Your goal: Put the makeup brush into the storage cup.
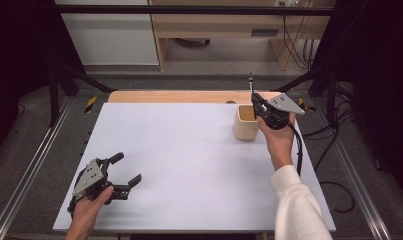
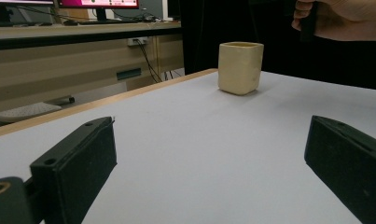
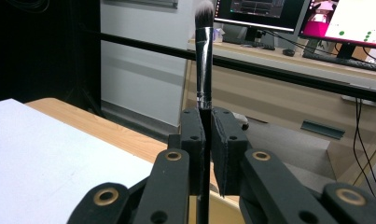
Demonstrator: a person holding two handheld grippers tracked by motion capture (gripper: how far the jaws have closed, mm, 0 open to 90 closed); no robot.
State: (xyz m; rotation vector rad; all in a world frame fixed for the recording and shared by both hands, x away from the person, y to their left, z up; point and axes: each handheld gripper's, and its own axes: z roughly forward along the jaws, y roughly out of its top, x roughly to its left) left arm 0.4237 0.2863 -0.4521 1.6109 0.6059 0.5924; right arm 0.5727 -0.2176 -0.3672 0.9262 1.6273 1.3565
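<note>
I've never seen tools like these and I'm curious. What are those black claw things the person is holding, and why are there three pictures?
They are hand-held grabbers, one in each hand, and each has two black jaws. One picture comes from a camera above the table; the other two come from small cameras riding on the grabbers. On the white table top stands a cream, square-sided cup. The left gripper has its jaws wide apart above the table, holding nothing. The right gripper, beside the cup, is shut on a thin black makeup brush with a soft grey tip, which points upward.

White sleeve (image 1: 299, 205), black gripper (image 1: 124, 170)
</note>
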